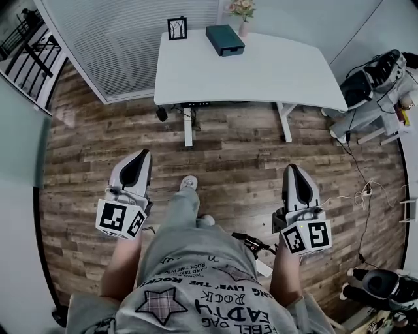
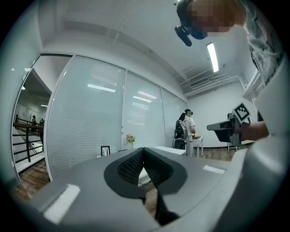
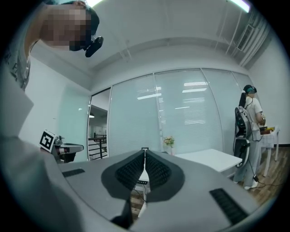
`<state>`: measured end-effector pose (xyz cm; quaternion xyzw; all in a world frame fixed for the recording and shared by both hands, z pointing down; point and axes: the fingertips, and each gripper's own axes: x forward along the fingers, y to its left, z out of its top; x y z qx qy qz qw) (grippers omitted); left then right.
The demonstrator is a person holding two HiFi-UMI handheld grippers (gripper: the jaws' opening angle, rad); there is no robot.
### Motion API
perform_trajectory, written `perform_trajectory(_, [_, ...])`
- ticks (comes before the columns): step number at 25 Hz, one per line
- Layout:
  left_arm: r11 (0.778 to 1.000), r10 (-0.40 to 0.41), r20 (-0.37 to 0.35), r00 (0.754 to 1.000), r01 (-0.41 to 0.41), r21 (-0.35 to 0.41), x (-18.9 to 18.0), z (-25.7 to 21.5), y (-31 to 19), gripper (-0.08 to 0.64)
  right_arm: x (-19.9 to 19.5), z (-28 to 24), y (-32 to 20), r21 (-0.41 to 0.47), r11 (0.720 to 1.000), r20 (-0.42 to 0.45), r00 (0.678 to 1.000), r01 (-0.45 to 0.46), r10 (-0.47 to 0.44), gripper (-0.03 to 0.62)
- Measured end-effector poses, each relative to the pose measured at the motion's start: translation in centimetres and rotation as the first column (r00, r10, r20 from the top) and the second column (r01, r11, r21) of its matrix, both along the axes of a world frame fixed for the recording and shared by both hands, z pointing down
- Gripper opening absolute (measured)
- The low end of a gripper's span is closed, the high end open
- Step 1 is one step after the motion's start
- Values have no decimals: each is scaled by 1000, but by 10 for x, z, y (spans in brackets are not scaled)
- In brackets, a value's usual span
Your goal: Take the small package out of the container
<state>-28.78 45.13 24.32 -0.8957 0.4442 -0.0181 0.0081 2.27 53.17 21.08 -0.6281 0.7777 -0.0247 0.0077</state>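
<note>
- Container (image 1: 225,39), a dark, flat box, sits near the far edge of the white desk (image 1: 274,78), well apart from both grippers; whether the small package is inside cannot be told from here.
- Left gripper (image 2: 143,149): its jaws are clenched tip to tip, with nothing between the ribbed pads.
- Right gripper (image 3: 145,151): its jaws are likewise pressed together and grasp nothing.
- In the head view both grippers are held low at the person's sides, above the wooden floor (image 1: 228,163) and short of the desk, with their noses pointing toward it.
- The person's foot (image 1: 189,183) is on the floor between the two grippers.
- A small picture frame (image 1: 177,28) stands on the desk left of the container, and a vase of flowers (image 1: 243,14) stands just beyond it at the back edge.
- A glass wall with blinds (image 1: 130,45) runs behind and to the left of the desk.
- Another person (image 3: 248,136) wearing a headset stands off to the right in the right gripper view.
</note>
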Motion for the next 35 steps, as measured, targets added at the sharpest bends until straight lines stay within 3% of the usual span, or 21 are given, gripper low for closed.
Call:
perform_trajectory(10, [998, 59, -27, 998, -58, 17, 25, 9, -68, 11, 10, 3, -50, -3, 1000, -15, 1000, -12, 12, 15])
perform_trajectory(23, [990, 141, -37, 989, -140, 37, 60, -10, -245, 11, 23, -3, -198, -10, 999, 11, 999, -50, 50, 16])
perform_trajectory(35, [974, 228, -39, 973, -227, 23, 75, -4, -353, 11, 20, -4, -297, -22, 995, 10, 995, -100, 100, 17])
